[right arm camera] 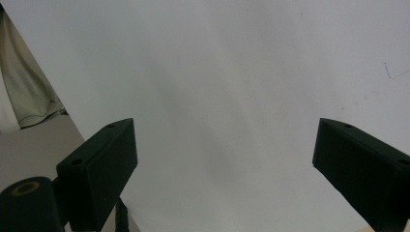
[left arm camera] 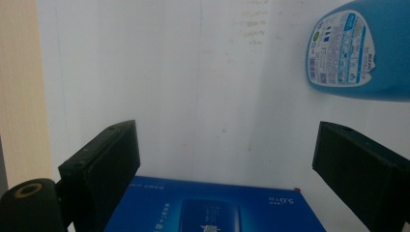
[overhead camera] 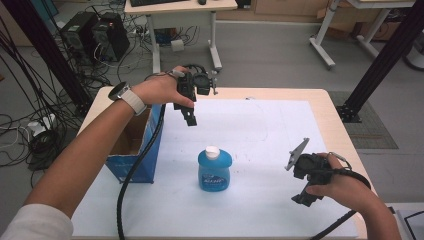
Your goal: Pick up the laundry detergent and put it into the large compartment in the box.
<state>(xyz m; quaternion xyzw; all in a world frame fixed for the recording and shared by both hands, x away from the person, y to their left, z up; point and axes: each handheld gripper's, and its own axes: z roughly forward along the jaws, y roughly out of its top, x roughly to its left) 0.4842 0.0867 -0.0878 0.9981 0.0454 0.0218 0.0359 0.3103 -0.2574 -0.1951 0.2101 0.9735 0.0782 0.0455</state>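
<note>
The blue bottle [overhead camera: 214,170] stands upright on the counter [overhead camera: 280,135], just beside the open blue box [overhead camera: 135,150]. Left tool [overhead camera: 190,117] hovers beyond the bottle, jaws wide, empty; right tool [overhead camera: 304,197] likewise wide. Likely an approach; next, straddle the bottle.

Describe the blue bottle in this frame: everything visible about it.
The blue bottle stands upright near the middle of the white sheet on the table, to the right of the open blue box. It looks like translucent blue plastic, squat and rounded, with a white cap and a printed front label; the left gripper view shows a back label with small print and a barcode. Nothing touches it; both tongs are apart from it.
</note>
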